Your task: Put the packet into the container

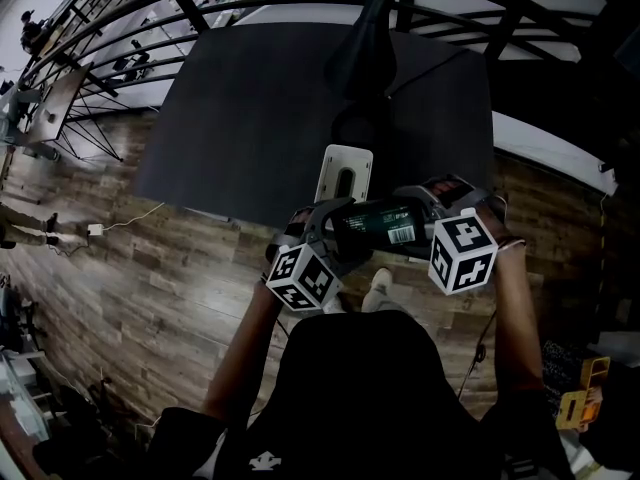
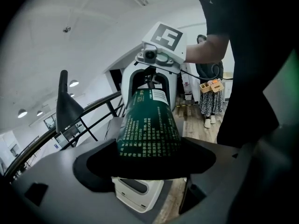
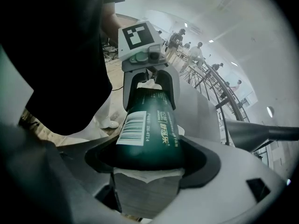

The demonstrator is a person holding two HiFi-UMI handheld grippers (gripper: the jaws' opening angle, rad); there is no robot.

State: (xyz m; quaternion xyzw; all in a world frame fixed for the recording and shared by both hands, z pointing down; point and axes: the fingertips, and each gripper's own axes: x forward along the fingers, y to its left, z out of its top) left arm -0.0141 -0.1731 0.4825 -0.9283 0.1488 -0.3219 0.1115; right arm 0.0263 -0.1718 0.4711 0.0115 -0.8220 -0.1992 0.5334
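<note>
A dark green packet (image 1: 385, 224) with a white barcode label hangs level in the air between my two grippers, near the table's front edge. My left gripper (image 1: 335, 226) is shut on its left end and my right gripper (image 1: 425, 213) on its right end. In the left gripper view the packet (image 2: 149, 125) runs from my jaws to the right gripper (image 2: 154, 73) opposite. In the right gripper view the packet (image 3: 149, 129) shows white tissue at its near end, and the left gripper (image 3: 147, 73) holds the far end. A white container (image 1: 345, 173) with a slot stands just beyond the packet and shows below it as the container (image 2: 135, 192).
The container stands on a dark grey table (image 1: 250, 118). A black post (image 1: 365, 48) rises behind it. Curved black railings (image 1: 150, 18) run past the table's far side. Wooden floor (image 1: 150, 278) lies below me. A person (image 2: 210, 92) stands further off.
</note>
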